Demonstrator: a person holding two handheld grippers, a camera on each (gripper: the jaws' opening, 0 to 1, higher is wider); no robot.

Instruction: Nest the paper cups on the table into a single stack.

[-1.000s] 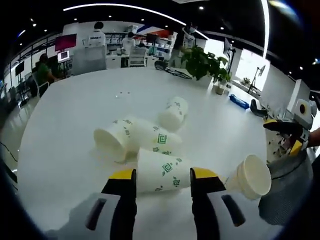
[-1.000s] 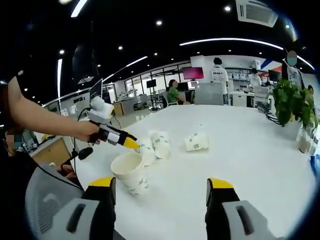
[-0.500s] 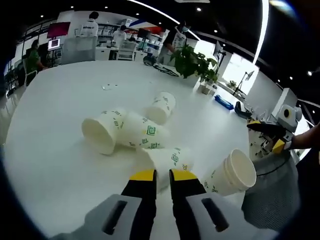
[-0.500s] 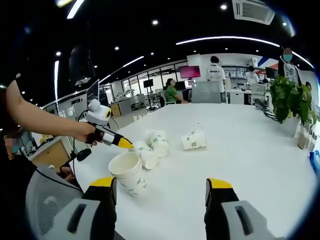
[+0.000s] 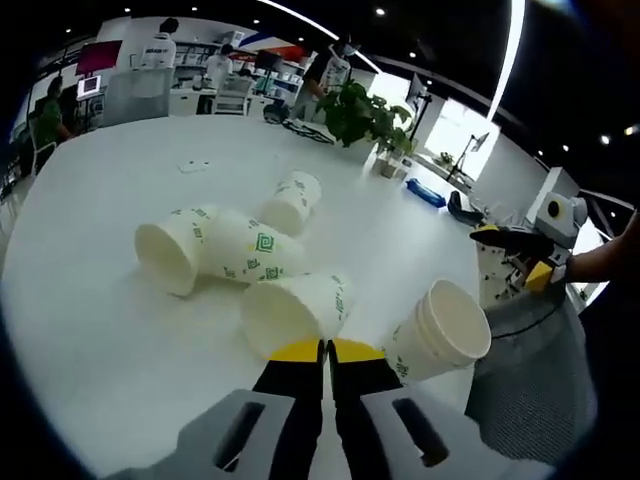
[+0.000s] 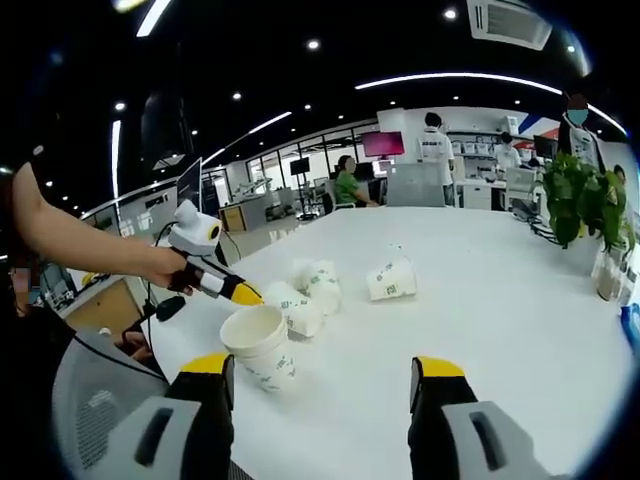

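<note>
The left gripper [image 5: 325, 350] is pinching the rim of a paper cup [image 5: 293, 312] lying on its side on the white table [image 5: 90, 330], its yellow-tipped jaws closed together. Just right of that cup, a short nested stack [image 5: 438, 334] is lying tilted, mouth up. Beyond that cup, two more cups [image 5: 210, 250] are lying touching, and a further cup [image 5: 291, 203] is lying behind them. The right gripper [image 6: 323, 375] is hovering with jaws spread wide, holding nothing.

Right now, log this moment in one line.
left claw: shut on cup rim | right claw: open | nested cups: lying near table edge
</note>
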